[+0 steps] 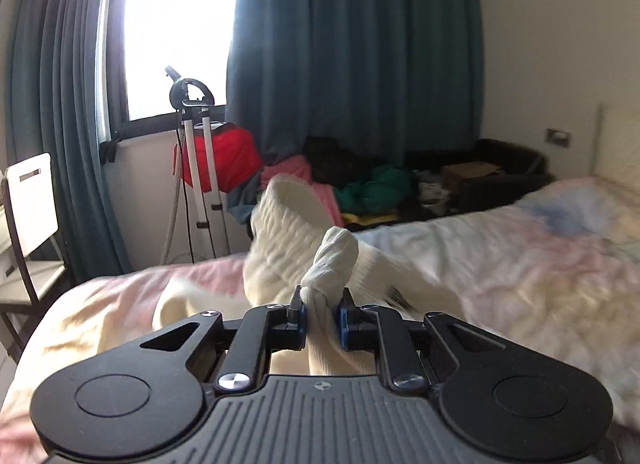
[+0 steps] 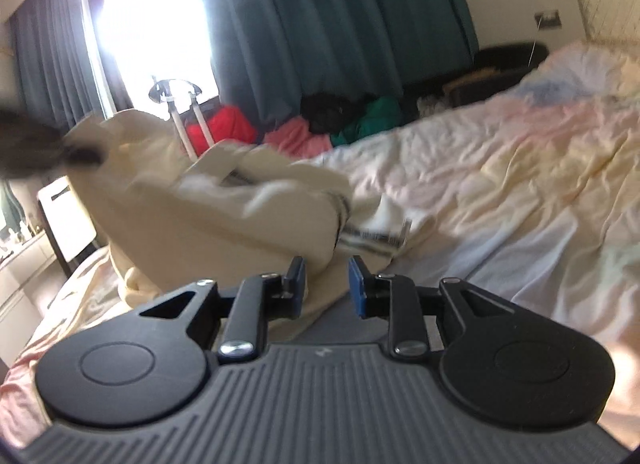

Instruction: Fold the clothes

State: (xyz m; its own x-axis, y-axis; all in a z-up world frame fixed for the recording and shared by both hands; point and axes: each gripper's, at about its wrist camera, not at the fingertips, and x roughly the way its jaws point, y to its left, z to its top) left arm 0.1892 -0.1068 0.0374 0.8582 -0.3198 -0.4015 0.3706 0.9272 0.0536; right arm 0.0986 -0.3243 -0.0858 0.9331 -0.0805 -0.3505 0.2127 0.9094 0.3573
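Jaws of the left gripper (image 1: 322, 310) clamp a bunched cream garment (image 1: 288, 240), lifted above the bed (image 1: 520, 256). Right gripper (image 2: 326, 284) jaws stand apart, empty, garment just beyond, low and level.

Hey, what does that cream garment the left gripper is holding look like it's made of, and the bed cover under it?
The cream garment looks like a soft ribbed knit, probably cotton or fleece: parallel ribs show where the left gripper pinches it. The bed cover looks like thin matte woven cotton, with fine creases and pastel patches.
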